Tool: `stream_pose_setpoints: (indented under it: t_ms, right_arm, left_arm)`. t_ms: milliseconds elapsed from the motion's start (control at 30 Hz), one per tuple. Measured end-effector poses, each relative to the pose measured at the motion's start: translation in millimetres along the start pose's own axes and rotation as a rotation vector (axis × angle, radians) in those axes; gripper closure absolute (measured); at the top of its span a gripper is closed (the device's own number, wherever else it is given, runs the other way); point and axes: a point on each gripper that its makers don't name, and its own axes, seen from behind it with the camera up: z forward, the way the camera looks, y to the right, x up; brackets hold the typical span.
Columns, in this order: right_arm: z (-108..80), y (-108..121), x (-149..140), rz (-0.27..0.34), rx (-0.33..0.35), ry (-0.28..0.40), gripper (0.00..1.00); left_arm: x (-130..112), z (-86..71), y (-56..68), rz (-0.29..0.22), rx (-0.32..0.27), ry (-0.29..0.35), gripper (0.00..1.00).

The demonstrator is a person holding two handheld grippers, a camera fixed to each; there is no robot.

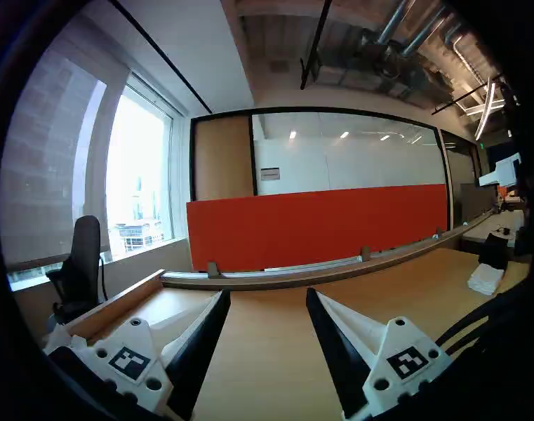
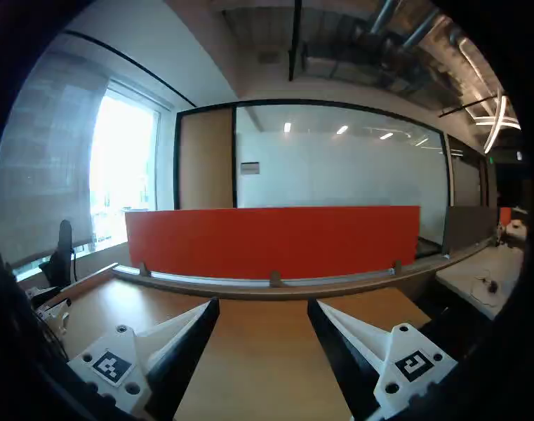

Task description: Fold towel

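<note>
While the left gripper (image 1: 267,295) hangs over a wooden desk (image 1: 267,372), its two fingers stand well apart with nothing between them. A white folded towel (image 1: 485,278) lies on the same desk at the far right, well apart from those fingers, with a dark object just behind it that is too small to identify. An orange partition (image 1: 316,224) runs along the far edge of the desk; a black office chair (image 1: 81,266) stands at the left beneath a bright window (image 1: 137,182). The right gripper (image 2: 263,303) is likewise spread wide over bare wood, facing the partition and holding nothing.
</note>
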Motion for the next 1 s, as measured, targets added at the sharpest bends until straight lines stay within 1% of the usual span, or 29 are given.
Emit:
stream_pose_setpoints:
  t_ms: [100, 300, 500, 800, 1000]
  right_arm:
    - [2.0, 1, -9, -0.001, -0.001, 0.005, 0.03]
    - [2.4, 7, -24, -0.005, -0.014, 0.018, 0.03]
    - [1.8, 13, -35, -0.016, -0.022, 0.025, 0.03]
    - [0.6, 23, -48, -0.014, -0.044, 0.033, 0.03]
    - [-1.5, 28, -56, -0.032, -0.049, 0.032, 0.03]
  left_arm:
    - [-14, -0.7, -2.2, -0.001, 0.009, -0.001, 0.21]
    - [-44, -2.5, -4.4, -0.019, 0.015, -0.004, 0.21]
    - [-66, -2.9, -5.1, -0.022, 0.022, -0.005, 0.21]
    - [-89, -5.9, -4.1, -0.047, 0.030, -0.008, 0.21]
    - [-98, -7.3, -7.9, -0.052, 0.037, -0.003, 0.21]
